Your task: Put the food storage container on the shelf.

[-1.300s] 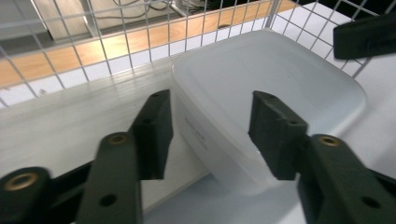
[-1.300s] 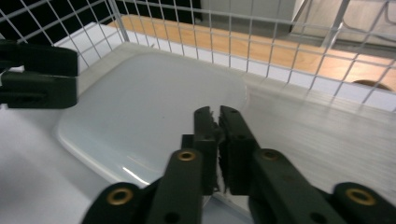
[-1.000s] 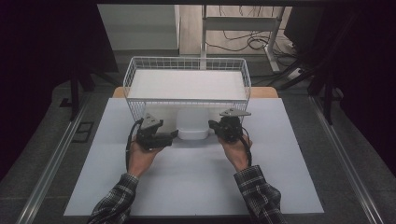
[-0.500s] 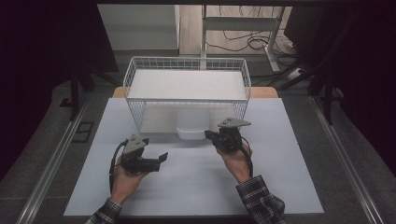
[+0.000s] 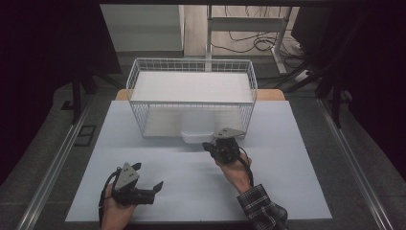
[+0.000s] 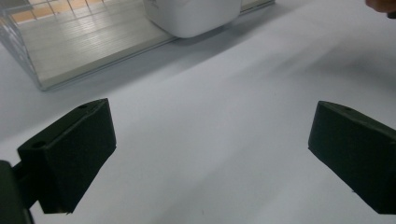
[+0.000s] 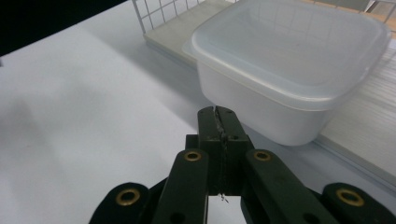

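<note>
A white lidded plastic container (image 5: 196, 133) sits on the lower shelf of a white wire rack (image 5: 191, 72), its front poking out over the shelf edge. My right gripper (image 5: 206, 145) is shut with nothing in it, its tips (image 7: 218, 112) a little short of the container (image 7: 289, 60). My left gripper (image 5: 148, 175) is near the table's front left, far from the rack. Its jaws have just been opening and stand wide apart (image 6: 210, 154) over bare table with nothing between them. The container (image 6: 191, 16) lies far ahead of them.
The rack has a flat white top shelf (image 5: 191, 87) and a slatted wooden lower shelf (image 6: 84, 42). The pale table surface (image 5: 191, 187) spreads in front of the rack. Metal rails (image 5: 52, 167) run along both sides, and cables lie on the floor behind.
My left gripper pulled back from beside the container to the table's front left, and its jaws opened wide. My right gripper drew back slightly from the container, still shut.
</note>
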{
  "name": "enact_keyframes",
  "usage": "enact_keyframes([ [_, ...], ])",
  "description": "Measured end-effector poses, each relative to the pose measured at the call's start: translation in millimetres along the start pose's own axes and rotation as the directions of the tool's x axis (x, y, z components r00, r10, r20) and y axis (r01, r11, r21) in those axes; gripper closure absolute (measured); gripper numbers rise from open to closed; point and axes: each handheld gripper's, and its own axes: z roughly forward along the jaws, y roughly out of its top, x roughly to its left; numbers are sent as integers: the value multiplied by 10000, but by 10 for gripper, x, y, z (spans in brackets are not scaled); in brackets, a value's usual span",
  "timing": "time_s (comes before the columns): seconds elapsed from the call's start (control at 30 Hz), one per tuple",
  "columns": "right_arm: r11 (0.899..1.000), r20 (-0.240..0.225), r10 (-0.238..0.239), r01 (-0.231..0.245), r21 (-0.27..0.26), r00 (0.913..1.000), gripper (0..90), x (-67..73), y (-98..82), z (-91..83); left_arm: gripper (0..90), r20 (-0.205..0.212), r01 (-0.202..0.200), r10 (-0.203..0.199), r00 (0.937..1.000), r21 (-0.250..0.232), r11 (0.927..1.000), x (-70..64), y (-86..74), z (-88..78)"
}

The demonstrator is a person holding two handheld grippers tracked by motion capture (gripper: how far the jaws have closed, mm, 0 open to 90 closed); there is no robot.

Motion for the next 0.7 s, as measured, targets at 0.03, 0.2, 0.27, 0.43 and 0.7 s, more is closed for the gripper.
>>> enact_keyframes([
  [0.03,10000,-5,-1,1,40,10000,889,6,-4,23,1,-23,-82,82,10000,-2,10000,-12,-23,-33],
  [0.2,9997,68,-112,110,238,9999,889,27,4,192,4,-156,-472,469,9988,-156,9988,-65,-88,-110],
  [0.27,9992,186,-270,264,298,9995,889,29,21,258,0,-199,-594,591,9981,-156,9981,-82,-100,-122],
  [0.43,9985,417,-172,150,519,9990,890,-24,41,417,0,-160,-627,625,9979,-120,9980,-87,-128,-140],
  [0.7,9982,736,-32,-12,606,9973,890,-153,53,568,0,-53,-579,578,9983,-81,9983,-84,-138,-121],
])
